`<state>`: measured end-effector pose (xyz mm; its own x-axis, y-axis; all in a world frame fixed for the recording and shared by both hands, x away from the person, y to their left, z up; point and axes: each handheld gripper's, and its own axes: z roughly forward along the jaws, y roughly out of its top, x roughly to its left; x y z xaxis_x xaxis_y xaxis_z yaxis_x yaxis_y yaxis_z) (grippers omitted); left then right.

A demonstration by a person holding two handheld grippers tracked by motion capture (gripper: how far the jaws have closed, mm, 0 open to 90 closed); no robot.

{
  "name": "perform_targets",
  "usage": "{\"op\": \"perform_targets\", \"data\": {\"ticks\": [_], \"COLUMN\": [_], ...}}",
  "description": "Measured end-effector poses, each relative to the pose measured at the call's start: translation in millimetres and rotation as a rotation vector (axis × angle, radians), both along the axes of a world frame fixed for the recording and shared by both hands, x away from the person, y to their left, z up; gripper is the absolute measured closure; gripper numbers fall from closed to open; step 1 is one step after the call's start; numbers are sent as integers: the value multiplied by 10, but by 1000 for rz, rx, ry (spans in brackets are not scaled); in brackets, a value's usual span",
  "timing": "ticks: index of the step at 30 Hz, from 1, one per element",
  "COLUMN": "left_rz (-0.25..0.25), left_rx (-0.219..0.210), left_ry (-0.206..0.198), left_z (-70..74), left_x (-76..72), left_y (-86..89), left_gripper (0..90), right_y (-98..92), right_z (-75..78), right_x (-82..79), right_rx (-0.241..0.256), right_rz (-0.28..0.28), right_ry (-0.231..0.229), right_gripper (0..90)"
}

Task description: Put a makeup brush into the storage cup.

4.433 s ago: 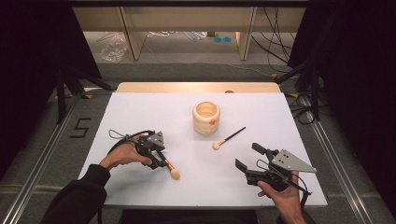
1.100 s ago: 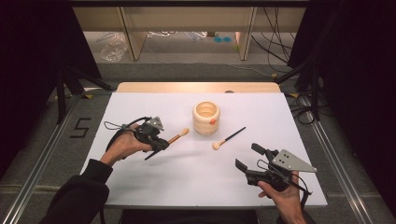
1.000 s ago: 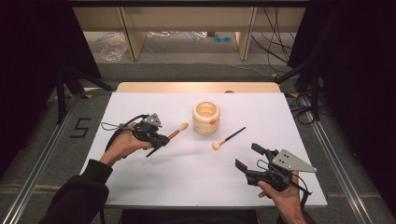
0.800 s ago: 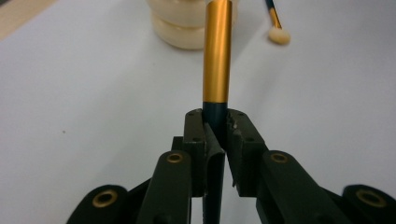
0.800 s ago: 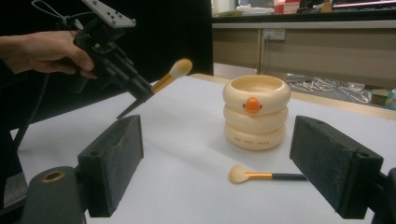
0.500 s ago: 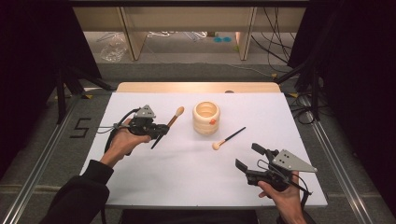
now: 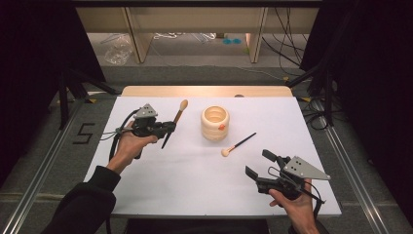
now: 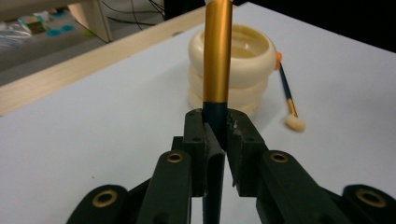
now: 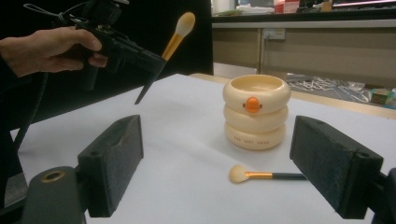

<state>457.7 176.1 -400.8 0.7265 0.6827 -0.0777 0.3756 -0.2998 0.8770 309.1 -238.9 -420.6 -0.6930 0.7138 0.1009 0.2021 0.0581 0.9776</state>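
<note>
Left gripper (image 7: 168, 127) clamped on a makeup brush (image 7: 175, 122), jaws closed tight around the dark handle just below the gold ferrule. Held up off the white table (image 7: 160, 180) at the left side, brush tilted, pale bristle head pointing up and far, dark handle tip pointing down and near. Seen from the right gripper view, same brush (image 9: 172, 43) raised in the air, left of the cream holder (image 9: 256, 110). Holder (image 7: 215, 123) standing upright near the middle of the table, to the right of the held brush and apart from it. Second brush (image 7: 238, 145) lying flat on the table, just near-right of the holder, not touching it. Right gripper (image 7: 259, 165) at the near right, jaws spread wide, grasping nothing, pointing toward the lying brush and the holder.
</note>
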Motion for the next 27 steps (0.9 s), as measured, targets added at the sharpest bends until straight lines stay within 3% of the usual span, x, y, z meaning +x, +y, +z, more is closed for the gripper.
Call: {"op": "perform_targets", "data": {"ticks": [1,3,13,20,27], "left_rz": [2,-15,17,50,58], "left_rx": [5,-1,-28,-97,-119], "left_ry": [-10,10,-30,-60,-87], "left_z": [13,24,55,115,143], "left_x": [6,15,52,105,166], "left_y": [8,0,-36,-73,-141], "left_gripper": [789,789,789,789,789], "right_y": [0,-6,-10,-6,-8], "right_z": [0,5,5,0,0], "right_x": [0,-5,-4,3,3], "right_rx": [0,-10,-11,-4,-4], "right_rz": [0,0,2,2,2], "right_ry": [0,10,14,9,9], "right_gripper": [184,184,184,184,184]}}
